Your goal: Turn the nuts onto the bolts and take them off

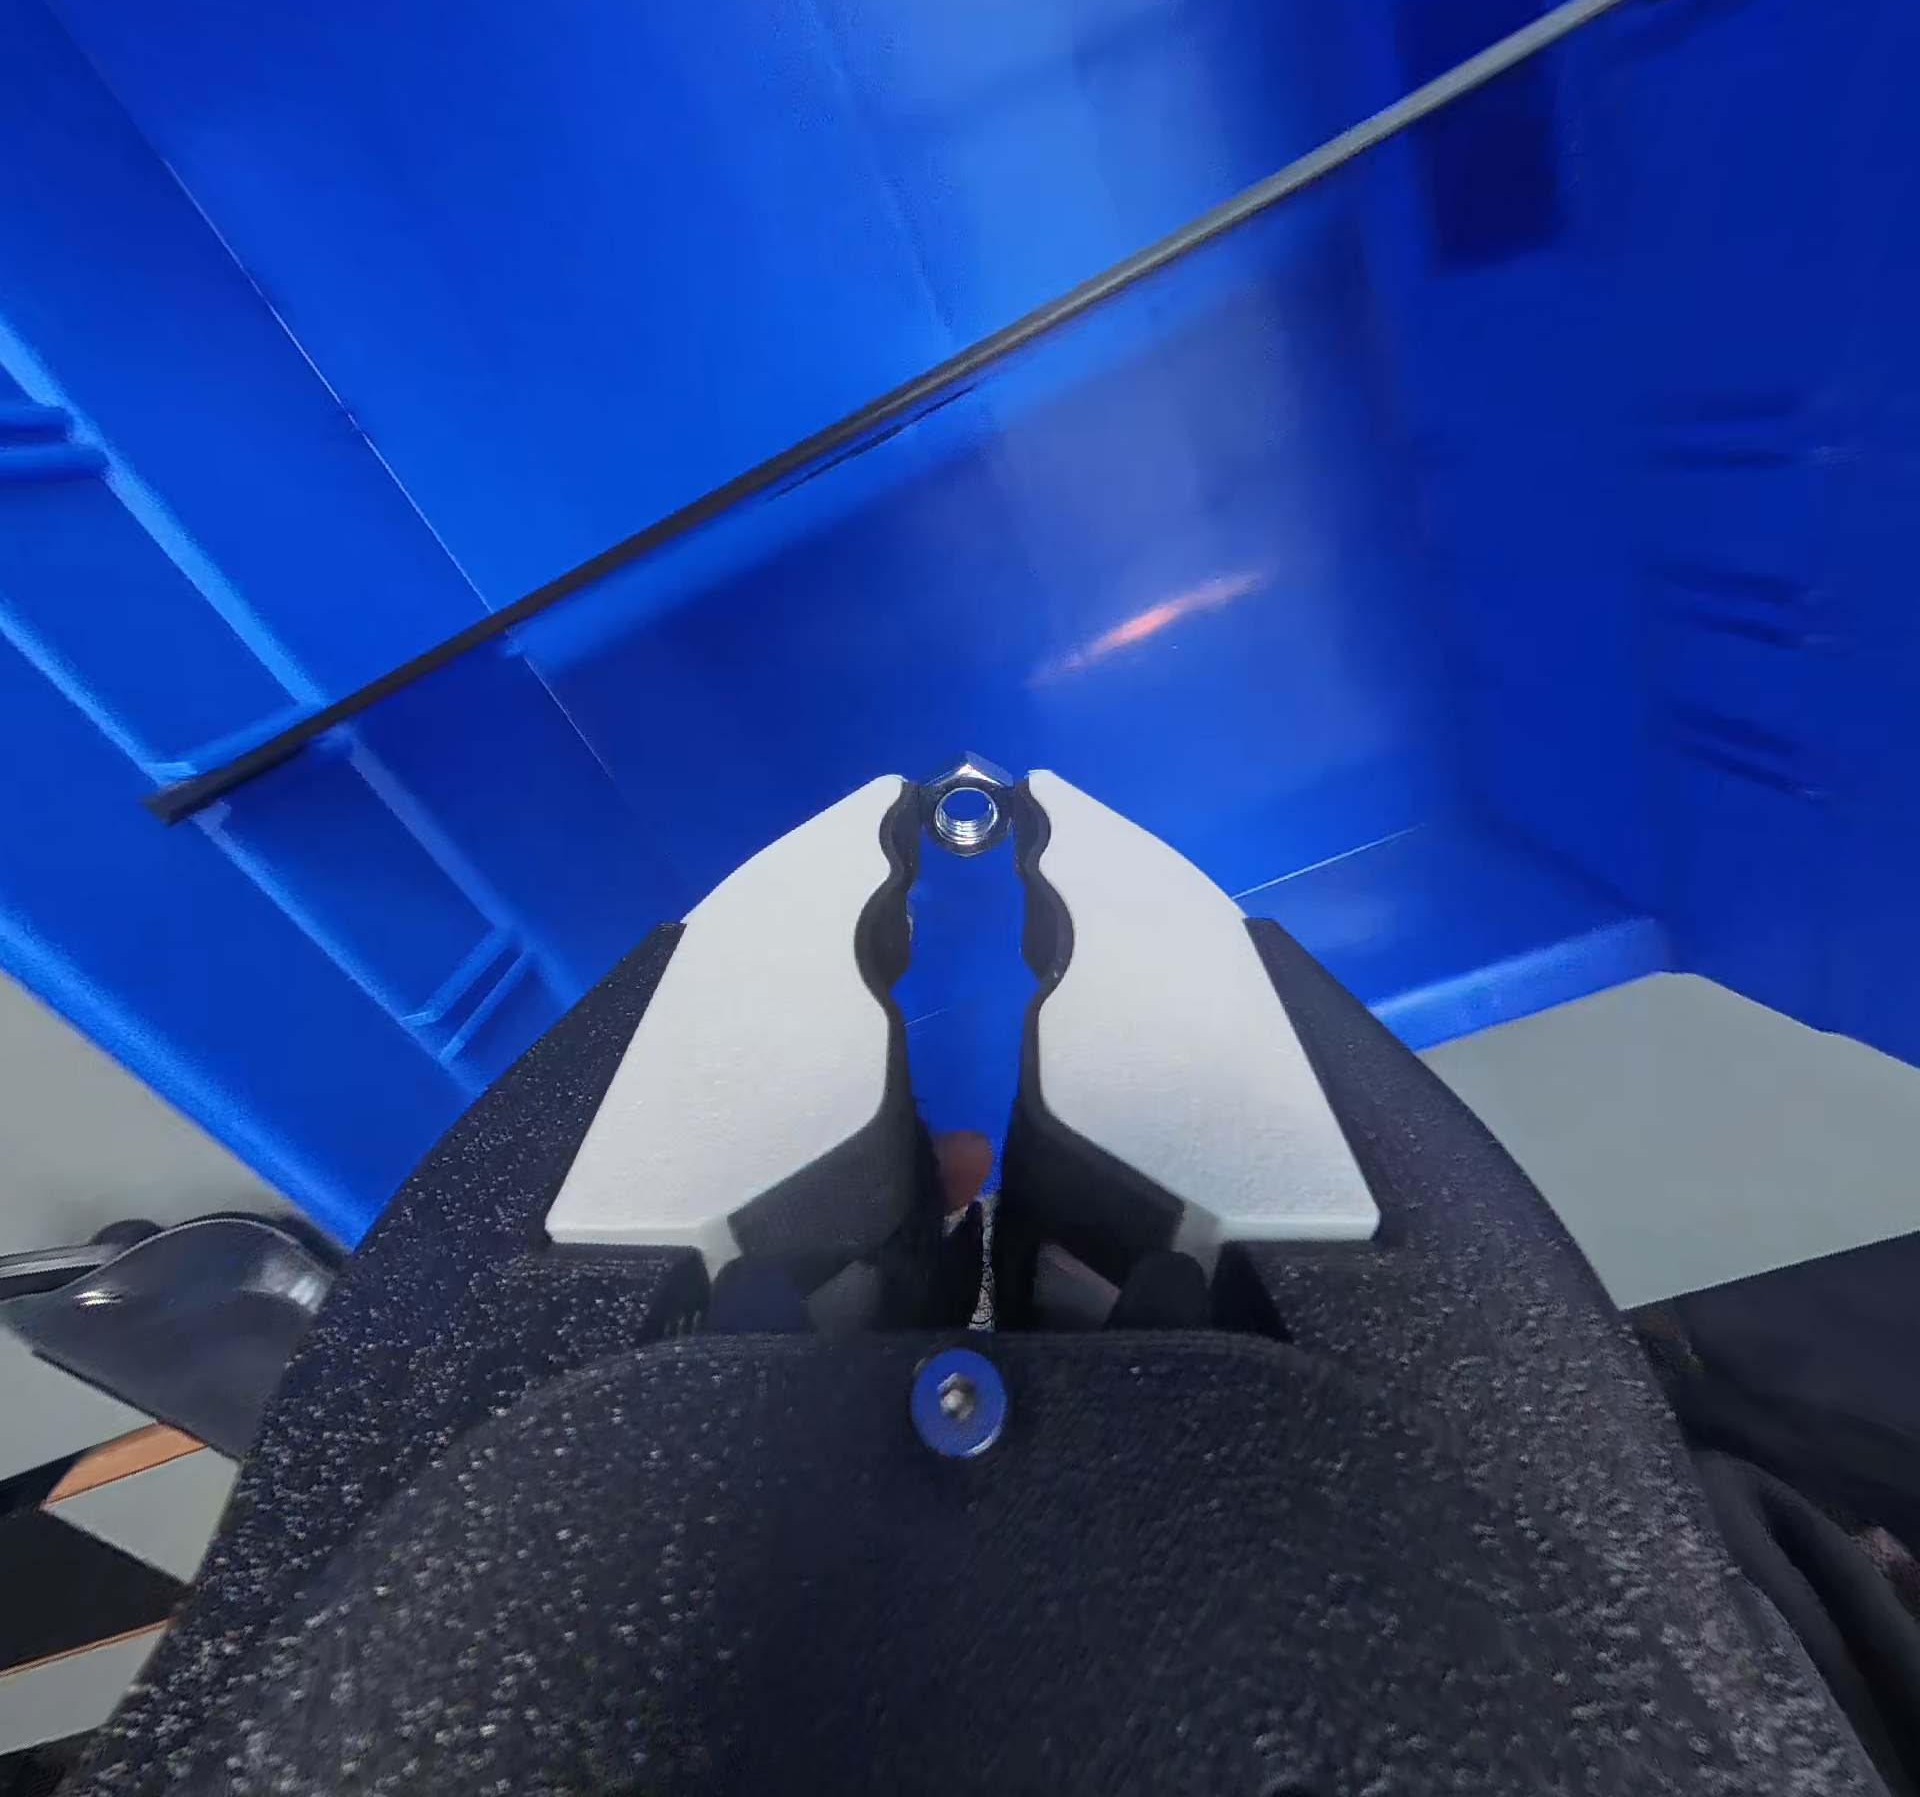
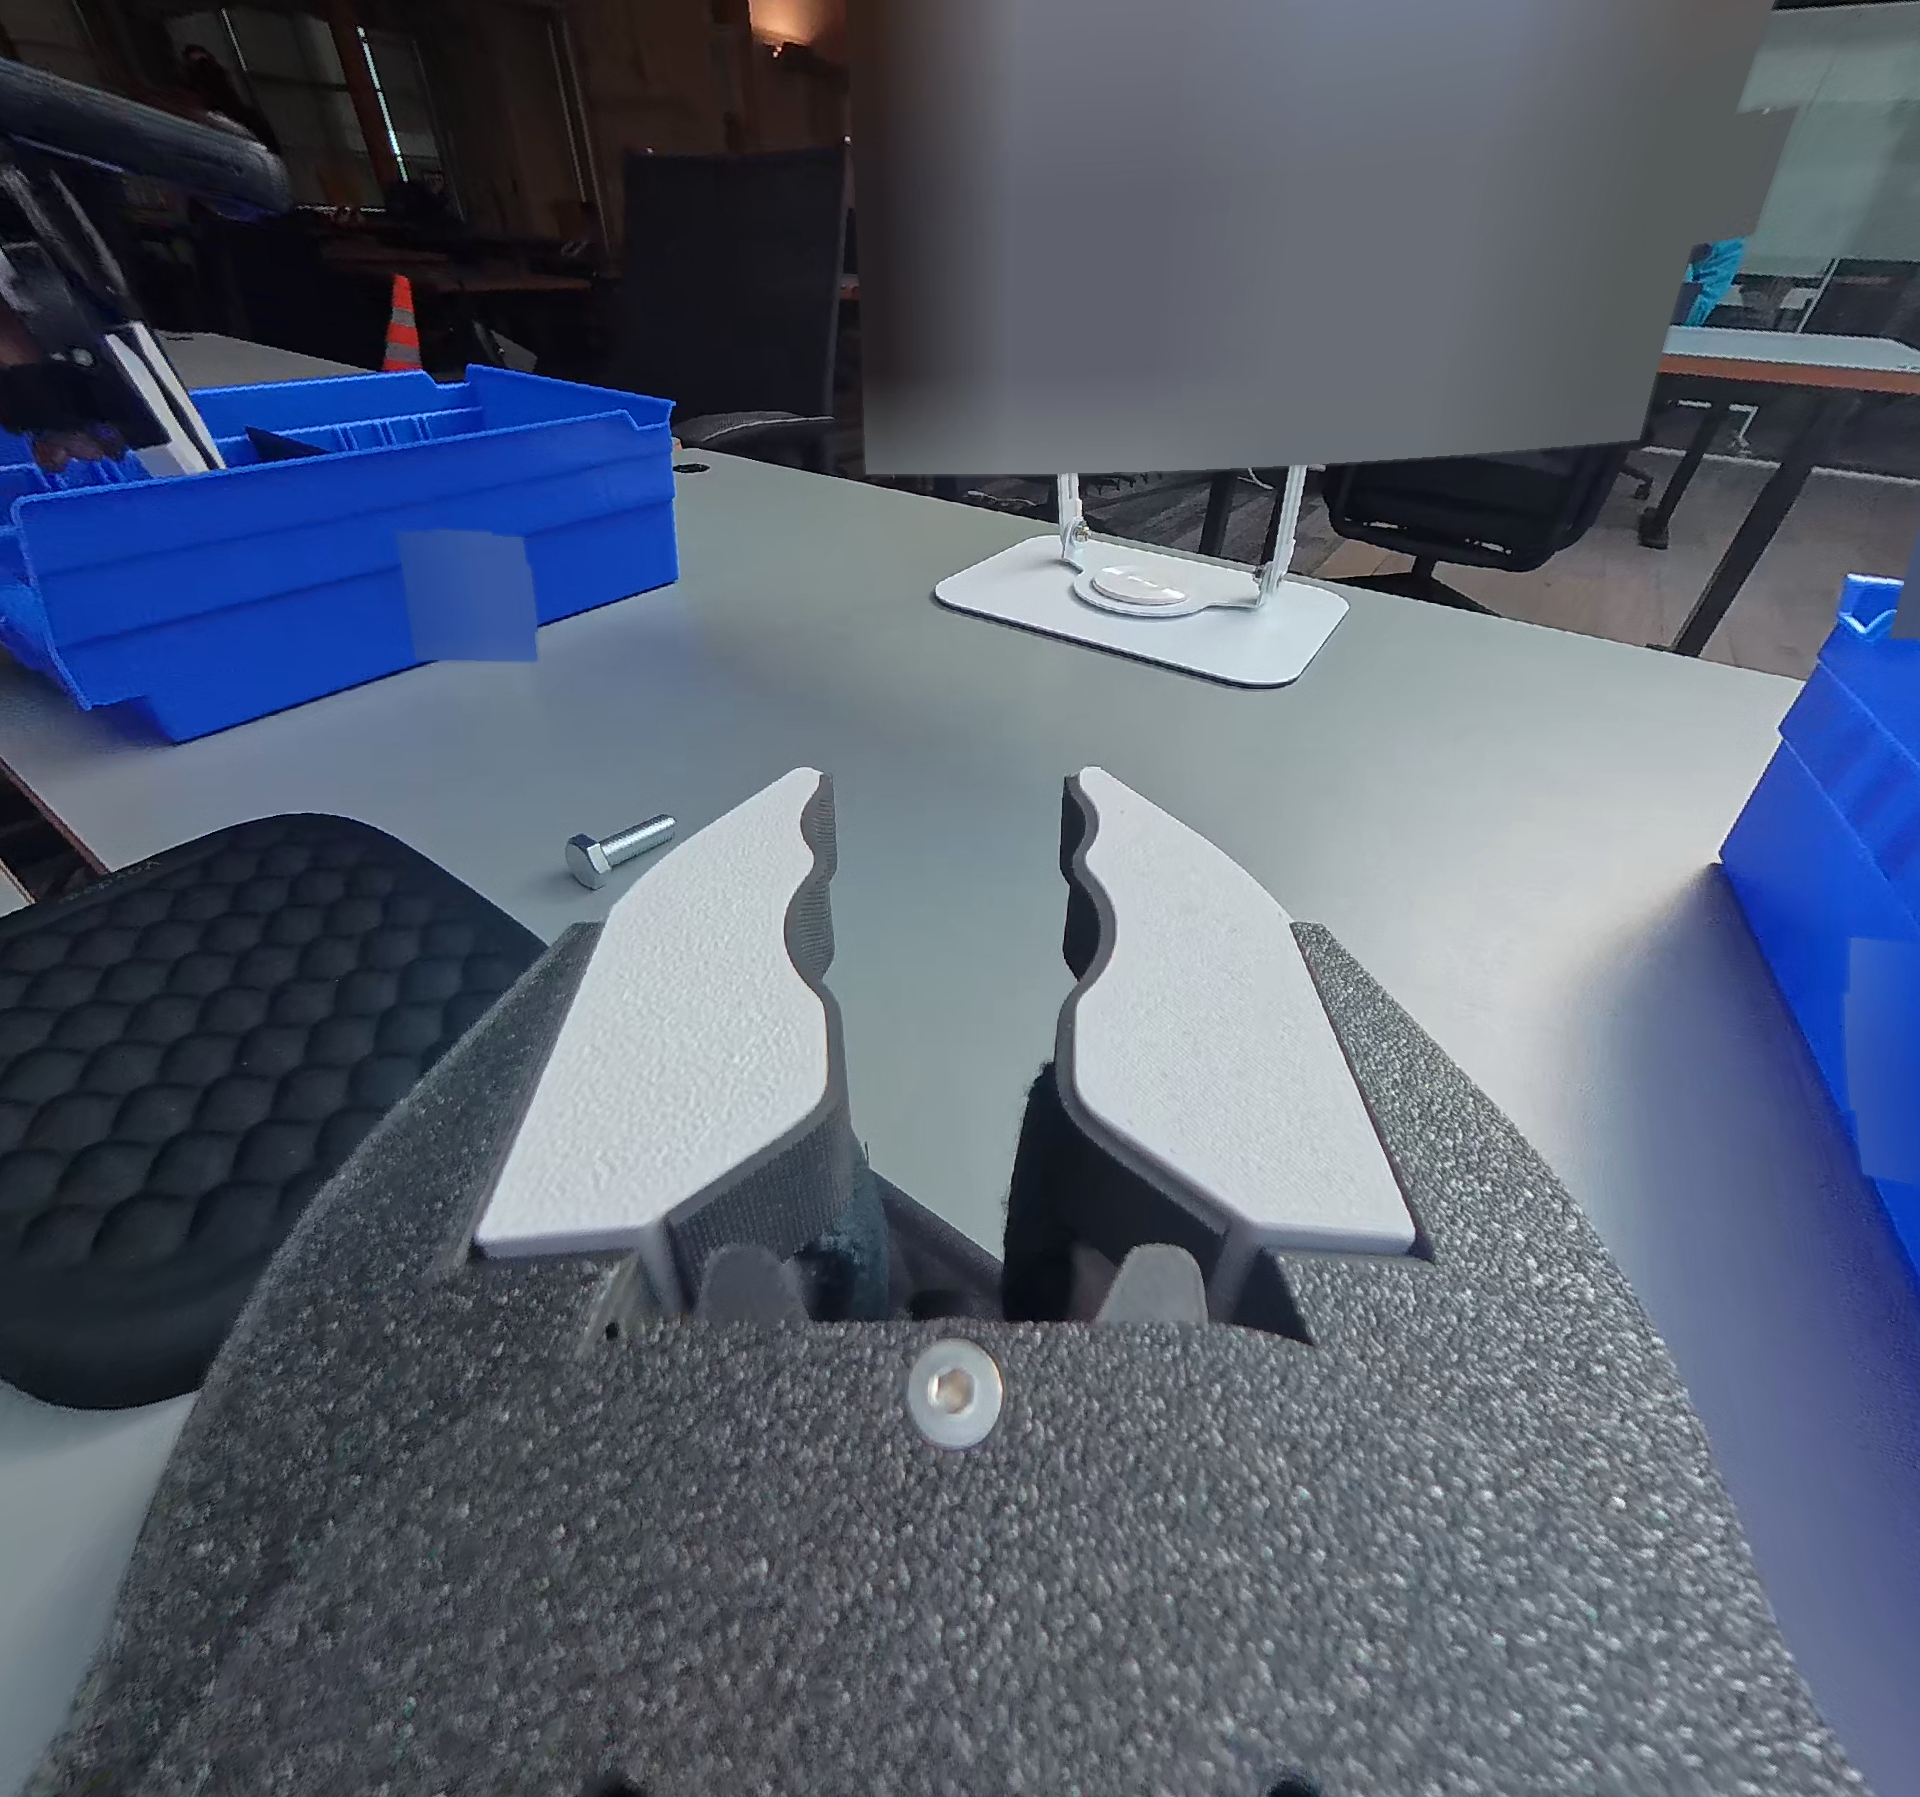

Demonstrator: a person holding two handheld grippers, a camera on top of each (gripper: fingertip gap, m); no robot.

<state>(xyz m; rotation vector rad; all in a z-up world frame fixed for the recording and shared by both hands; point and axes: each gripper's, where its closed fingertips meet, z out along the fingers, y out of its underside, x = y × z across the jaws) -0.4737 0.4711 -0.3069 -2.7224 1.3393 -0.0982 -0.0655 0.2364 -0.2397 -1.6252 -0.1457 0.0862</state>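
In the left wrist view my left gripper (image 1: 966, 797) is shut on a silver hex nut (image 1: 964, 809), pinched between its fingertips inside a blue bin (image 1: 727, 293). The nut's threaded hole faces the camera. In the right wrist view my right gripper (image 2: 945, 791) is open and empty above the grey table (image 2: 1039, 708). A silver hex bolt (image 2: 615, 848) lies on the table just left of its left finger (image 2: 707, 968). The left gripper (image 2: 156, 417) shows far left, reaching into the blue bin (image 2: 343, 542).
A black divider strip (image 1: 935, 376) crosses the bin. A black honeycomb pad (image 2: 208, 1051) lies at the left front. A white monitor stand (image 2: 1143, 604) is at the back. A second blue bin (image 2: 1839, 916) stands at the right edge. Across from one pair of fingers to the other is roughly 50 cm.
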